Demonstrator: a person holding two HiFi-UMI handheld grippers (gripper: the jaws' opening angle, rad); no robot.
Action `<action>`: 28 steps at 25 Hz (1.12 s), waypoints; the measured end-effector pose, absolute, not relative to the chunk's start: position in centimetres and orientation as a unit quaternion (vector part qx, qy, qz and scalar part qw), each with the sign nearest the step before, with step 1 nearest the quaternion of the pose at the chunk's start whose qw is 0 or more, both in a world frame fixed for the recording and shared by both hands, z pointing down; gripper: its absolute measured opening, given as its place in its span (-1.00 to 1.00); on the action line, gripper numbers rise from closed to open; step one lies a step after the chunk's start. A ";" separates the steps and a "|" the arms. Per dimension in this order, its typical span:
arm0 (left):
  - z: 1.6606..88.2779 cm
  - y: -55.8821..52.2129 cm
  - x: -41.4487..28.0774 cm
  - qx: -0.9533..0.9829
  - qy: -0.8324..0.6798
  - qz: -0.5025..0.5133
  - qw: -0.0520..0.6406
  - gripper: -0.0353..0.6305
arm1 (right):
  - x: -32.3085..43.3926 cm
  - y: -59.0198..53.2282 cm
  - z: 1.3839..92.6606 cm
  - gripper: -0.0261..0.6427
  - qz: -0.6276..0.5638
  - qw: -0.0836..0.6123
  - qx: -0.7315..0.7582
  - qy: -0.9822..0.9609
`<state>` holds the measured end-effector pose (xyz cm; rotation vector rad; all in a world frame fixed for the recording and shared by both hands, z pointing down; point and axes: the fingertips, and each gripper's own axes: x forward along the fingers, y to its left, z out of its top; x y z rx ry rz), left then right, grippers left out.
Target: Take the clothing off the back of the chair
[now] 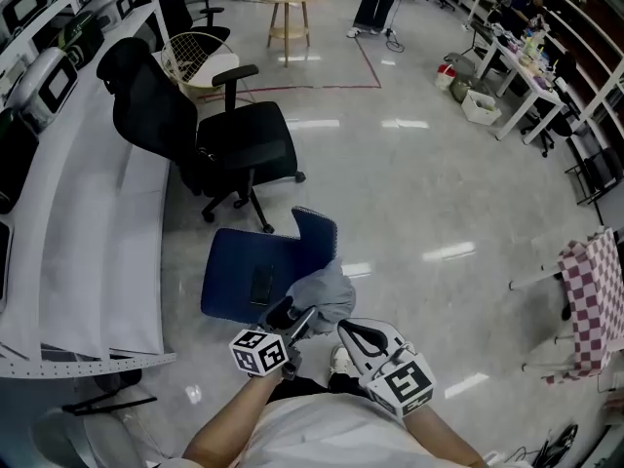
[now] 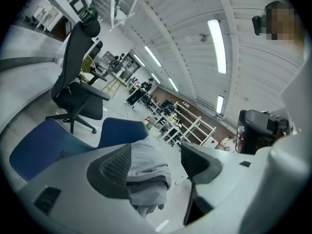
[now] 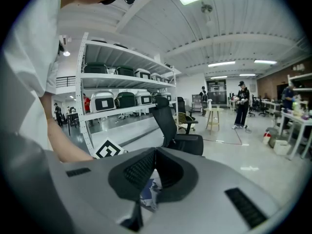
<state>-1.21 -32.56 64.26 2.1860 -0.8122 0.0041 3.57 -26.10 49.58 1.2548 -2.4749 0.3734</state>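
A grey garment (image 1: 327,291) lies bunched at the near end of the blue chair's (image 1: 244,271) back. In the left gripper view the garment (image 2: 146,174) rests against the left pad. A gap shows between the cloth and the other pad, so my left gripper (image 2: 156,152) is open around it. The head view has this gripper (image 1: 297,322) right at the cloth's near edge. Just right of it, my right gripper (image 1: 343,330) is shut with nothing in it; its tips (image 3: 155,152) meet in its own view.
A black office chair (image 1: 224,135) stands beyond the blue one, beside a curved white desk (image 1: 78,213). Further off are a white mesh seat (image 1: 195,57) and a round wooden stool (image 1: 288,8). A checkered cloth (image 1: 590,291) hangs at the right. Shelves (image 3: 117,101) hold cases.
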 end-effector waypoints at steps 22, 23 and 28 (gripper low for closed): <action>70.4 -33.7 2.5 0.858 -0.250 0.087 0.440 0.82 | 6.5 -26.1 49.3 -0.87 0.135 0.174 0.483 -0.848; 70.8 -33.8 2.6 0.858 -0.245 0.093 0.443 0.83 | 6.6 -26.1 49.3 -0.87 0.135 0.174 0.484 -0.847; 72.5 -34.3 3.6 0.853 -0.222 0.111 0.459 0.84 | 6.7 -26.4 49.4 -0.87 0.139 0.178 0.491 -0.841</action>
